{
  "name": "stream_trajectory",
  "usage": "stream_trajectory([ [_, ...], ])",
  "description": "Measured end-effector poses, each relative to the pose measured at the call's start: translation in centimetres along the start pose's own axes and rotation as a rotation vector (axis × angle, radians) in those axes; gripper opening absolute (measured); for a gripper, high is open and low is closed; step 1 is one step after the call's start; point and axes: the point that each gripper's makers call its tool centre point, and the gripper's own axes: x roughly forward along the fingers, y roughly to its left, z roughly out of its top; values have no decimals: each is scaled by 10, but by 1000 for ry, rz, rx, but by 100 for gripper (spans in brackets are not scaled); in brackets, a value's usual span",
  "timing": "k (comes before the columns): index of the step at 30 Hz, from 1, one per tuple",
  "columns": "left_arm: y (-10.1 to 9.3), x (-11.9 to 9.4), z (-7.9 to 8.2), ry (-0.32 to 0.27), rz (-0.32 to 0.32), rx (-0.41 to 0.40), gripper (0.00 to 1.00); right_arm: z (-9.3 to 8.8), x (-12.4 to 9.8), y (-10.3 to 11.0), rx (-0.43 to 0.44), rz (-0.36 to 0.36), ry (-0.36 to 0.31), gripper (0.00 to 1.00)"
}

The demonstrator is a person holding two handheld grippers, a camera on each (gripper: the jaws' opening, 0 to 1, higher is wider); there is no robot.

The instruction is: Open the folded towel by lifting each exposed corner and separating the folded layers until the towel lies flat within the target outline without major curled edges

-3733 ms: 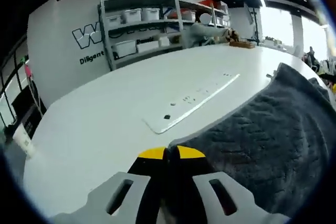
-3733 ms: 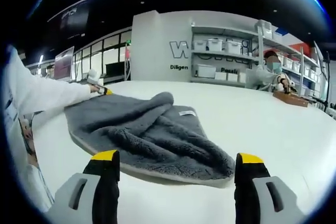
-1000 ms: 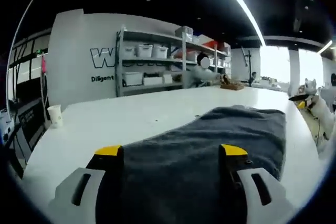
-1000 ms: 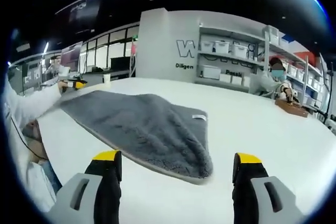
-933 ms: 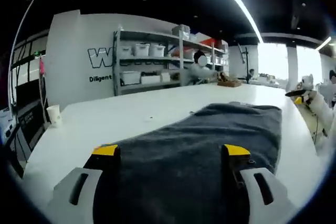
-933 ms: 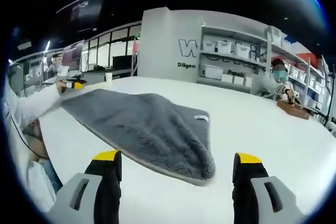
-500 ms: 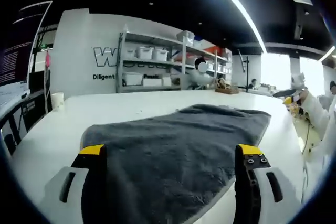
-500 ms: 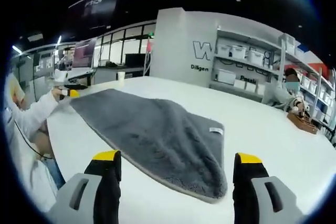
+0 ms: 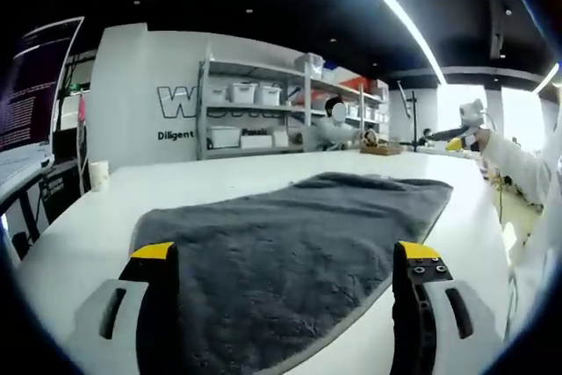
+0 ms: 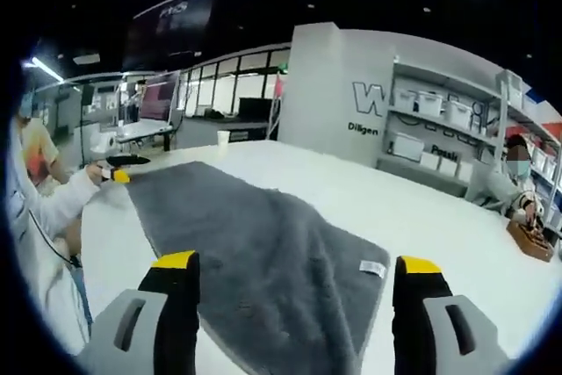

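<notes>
— What has changed since a few seconds back?

— The towel was bunched and lifted at one corner by the left gripper; now it is lying spread out and nearly flat on the white table, and that gripper has let go. Its jaws are standing wide apart with nothing between them, hovering over the towel's near end.

— And the right gripper?

— It is also gaping wide and holding nothing, with the towel running away from between its yellow tips.

— What is the right gripper view giving us that the other isn't?

— It is showing a small white label at the towel's near corner, a paper cup well beyond the cloth, and the other gripper at the towel's far corner in the person's white-sleeved hand.

— And the left gripper view?

— It is showing the towel's long edge with a slight ridge at the far end, shelves of white bins against the wall, a seated person working at the back, and a cup on the table's left side. On the right, a white sleeve is reaching up with the other gripper raised well above the table.
</notes>
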Motion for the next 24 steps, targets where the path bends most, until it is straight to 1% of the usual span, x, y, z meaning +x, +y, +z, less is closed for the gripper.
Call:
stream_trajectory([
  [1, 0, 1, -2, 5, 1, 2, 100, -1, 9, -10, -22, 2, 6, 91],
  [2, 1, 1, -3, 6, 1, 0, 100, -2, 13, -14, -26, 7, 9, 92],
  [3, 0, 1, -5, 9, -2, -8, 100, -5, 23, -23, -27, 14, 21, 92],
  [4, -1, 2, -6, 12, -4, -14, 100, -7, 28, -27, -20, 22, 33, 91],
  [5, -1, 1, -8, 17, -2, -18, 100, -14, 39, -32, 23, 48, 61, 91],
  [8, -4, -1, -10, 24, 2, -22, 100, -20, 60, -48, 29, 59, 76, 89],
  [10, -6, -2, -10, 27, 0, -21, 100, -29, 79, -61, 32, 66, 105, 89],
  [14, -9, -5, -9, 35, -10, -19, 100, -45, 115, -88, 58, 49, 141, 88],
  [16, -9, -7, -8, 34, -8, -18, 100, -50, 125, -95, 106, 39, 146, 85],
  [17, -9, -7, -7, 33, -6, -18, 100, -55, 135, -103, 149, 30, 147, 84],
  [20, -8, -7, -3, 26, 3, -15, 100, -68, 152, -123, 176, -13, 170, 80],
  [22, -9, -5, -1, 26, 4, -11, 100, -76, 160, -134, 182, -36, 187, 76],
  [24, -9, -2, 0, 26, 3, -10, 100, -84, 167, -143, 193, -47, 203, 68],
])
